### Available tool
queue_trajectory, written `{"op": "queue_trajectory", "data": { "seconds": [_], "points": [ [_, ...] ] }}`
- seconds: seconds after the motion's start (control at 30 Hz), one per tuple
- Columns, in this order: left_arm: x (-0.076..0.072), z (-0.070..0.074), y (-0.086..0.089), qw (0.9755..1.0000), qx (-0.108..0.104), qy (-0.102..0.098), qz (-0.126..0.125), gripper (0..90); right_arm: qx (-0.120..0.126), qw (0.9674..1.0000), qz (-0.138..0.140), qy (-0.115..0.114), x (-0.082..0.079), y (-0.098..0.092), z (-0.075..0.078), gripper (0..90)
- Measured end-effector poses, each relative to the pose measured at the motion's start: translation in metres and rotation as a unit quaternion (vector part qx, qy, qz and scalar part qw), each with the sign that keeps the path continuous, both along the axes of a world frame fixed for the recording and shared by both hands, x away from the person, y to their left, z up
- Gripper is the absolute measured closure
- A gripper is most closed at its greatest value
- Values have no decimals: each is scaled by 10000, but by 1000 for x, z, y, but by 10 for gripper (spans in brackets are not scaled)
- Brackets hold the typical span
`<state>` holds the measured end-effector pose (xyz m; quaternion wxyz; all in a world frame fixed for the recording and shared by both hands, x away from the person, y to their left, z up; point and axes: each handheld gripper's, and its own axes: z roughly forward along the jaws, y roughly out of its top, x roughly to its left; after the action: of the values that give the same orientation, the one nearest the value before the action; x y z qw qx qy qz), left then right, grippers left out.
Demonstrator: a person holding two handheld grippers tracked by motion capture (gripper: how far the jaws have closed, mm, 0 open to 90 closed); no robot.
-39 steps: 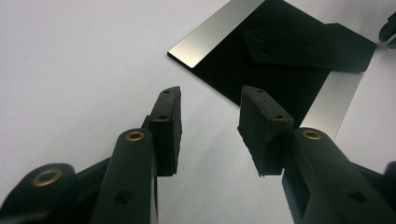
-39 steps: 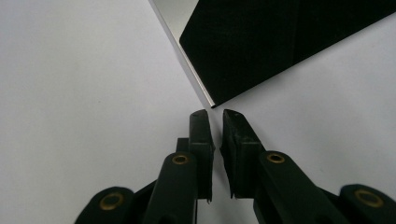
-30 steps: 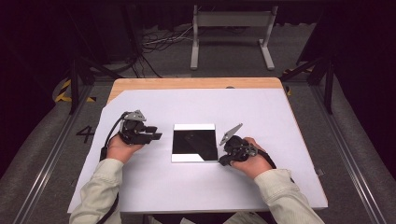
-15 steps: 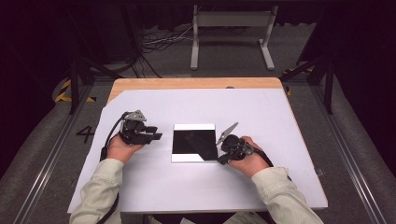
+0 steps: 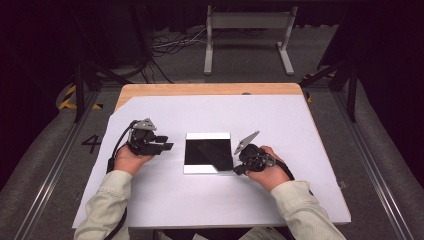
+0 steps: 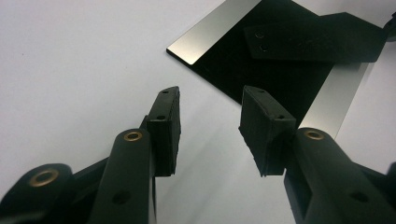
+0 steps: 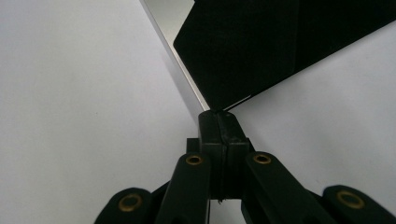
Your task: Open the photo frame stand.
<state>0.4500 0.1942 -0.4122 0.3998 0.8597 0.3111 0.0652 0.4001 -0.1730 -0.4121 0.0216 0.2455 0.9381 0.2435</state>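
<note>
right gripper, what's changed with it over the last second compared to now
The right gripper has just been closing its jaws; they now meet at the near right corner of the black square sheet, which looks pinched between the pads. The hand itself barely shifted. The left gripper stayed open and clear of the sheet, and the sheet lies where it did on the white table cover.

You can read one sign: a dark numeral "4" [image 5: 91, 144] painted on the grey floor at the left of the high view, just beside the left edge of the white-covered table [image 5: 210, 115]. Above it, at the upper left, yellow-and-black hazard striping [image 5: 65, 98] marks the floor. Nothing else carries readable text.
</note>
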Motion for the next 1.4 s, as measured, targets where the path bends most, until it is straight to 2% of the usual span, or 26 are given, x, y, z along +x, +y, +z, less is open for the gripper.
{"op": "queue_trajectory", "data": {
  "seconds": [0.5, 0.8, 0.83, 1.07, 1.23, 1.27, 1.33, 1.4],
  "points": [
    [-7, -2, 11, 10000, 24, 23, 89, 580, 435, 9984, 59, -358, -2, -4, 24, 899],
    [-9, -3, 14, 9999, -16, 52, 127, 578, 753, 9957, 1, -543, -3, -4, 32, 899],
    [-9, -4, 15, 9999, -10, 35, 120, 577, 868, 9944, -24, -598, -3, -5, 33, 900],
    [-8, -5, 14, 9999, -25, 50, 92, 574, 1141, 9908, -97, -724, -3, -6, 36, 900],
    [-8, -6, 13, 9999, -101, -36, 66, 573, 1482, 9839, -236, -969, -5, -6, 35, 900],
    [-8, -6, 13, 9999, -101, -36, 66, 572, 1482, 9839, -236, -969, -5, -6, 35, 900],
    [-8, -6, 12, 9999, -102, 0, 50, 572, 1626, 9807, -320, -1039, -6, -6, 34, 900],
    [-8, -7, 12, 9999, -101, -1, 42, 572, 1676, 9795, -363, -1055, -7, -6, 33, 900]
  ]
}}
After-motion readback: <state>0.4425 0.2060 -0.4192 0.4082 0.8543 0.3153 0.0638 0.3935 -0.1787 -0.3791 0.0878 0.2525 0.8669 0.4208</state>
